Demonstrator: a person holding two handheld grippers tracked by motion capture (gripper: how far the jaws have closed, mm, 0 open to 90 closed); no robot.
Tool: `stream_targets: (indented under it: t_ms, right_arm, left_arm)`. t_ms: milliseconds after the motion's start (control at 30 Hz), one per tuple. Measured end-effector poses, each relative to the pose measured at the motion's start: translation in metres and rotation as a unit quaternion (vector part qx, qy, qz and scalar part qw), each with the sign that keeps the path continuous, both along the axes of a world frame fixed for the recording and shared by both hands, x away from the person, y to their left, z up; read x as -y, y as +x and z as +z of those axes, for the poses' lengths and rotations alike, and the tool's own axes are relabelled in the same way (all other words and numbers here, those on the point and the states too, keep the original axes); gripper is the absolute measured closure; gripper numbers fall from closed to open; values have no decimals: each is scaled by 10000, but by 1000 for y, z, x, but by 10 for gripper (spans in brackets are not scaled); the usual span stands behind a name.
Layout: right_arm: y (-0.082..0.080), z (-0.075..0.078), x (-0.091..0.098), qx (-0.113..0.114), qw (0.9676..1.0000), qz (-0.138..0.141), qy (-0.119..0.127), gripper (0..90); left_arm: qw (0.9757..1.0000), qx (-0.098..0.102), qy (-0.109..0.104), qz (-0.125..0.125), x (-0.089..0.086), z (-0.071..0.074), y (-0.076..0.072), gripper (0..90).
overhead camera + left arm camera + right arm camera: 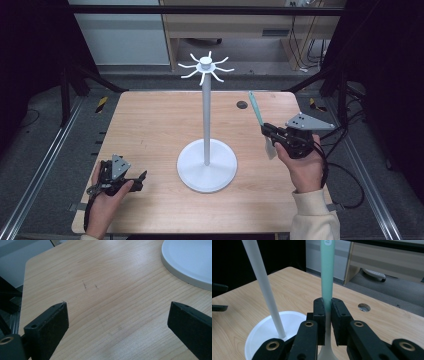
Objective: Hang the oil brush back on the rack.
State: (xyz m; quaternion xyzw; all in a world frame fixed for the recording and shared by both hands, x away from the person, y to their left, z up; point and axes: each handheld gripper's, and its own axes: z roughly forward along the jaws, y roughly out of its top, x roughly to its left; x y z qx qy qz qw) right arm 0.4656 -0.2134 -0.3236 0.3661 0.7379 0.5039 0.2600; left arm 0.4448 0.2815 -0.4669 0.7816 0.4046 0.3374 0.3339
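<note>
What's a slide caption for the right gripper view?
Right gripper fingers clamp a mint-green and white plastic utensil handle upright beside the white metal hook stand on the light wooden table.

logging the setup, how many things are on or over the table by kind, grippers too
white hook stand: 1
green-handled utensil: 1
grippers: 2, left gripper, right gripper
total: 4

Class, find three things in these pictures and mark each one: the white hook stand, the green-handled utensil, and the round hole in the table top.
white hook stand (206, 115), high view, midway up its pole
green-handled utensil (327, 270), right gripper view, green handle above the jaws
round hole (242, 104), high view, its dark centre
</note>
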Motion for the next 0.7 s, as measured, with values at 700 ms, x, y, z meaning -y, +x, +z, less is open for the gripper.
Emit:
stream_targets:
  t_ms: [700]
  right_arm:
    - [-23, 29, -11, 522, 9984, 192, 78, 826]
  left_arm:
    - [10000, -9, 17, -21, 0, 0, 0, 33]
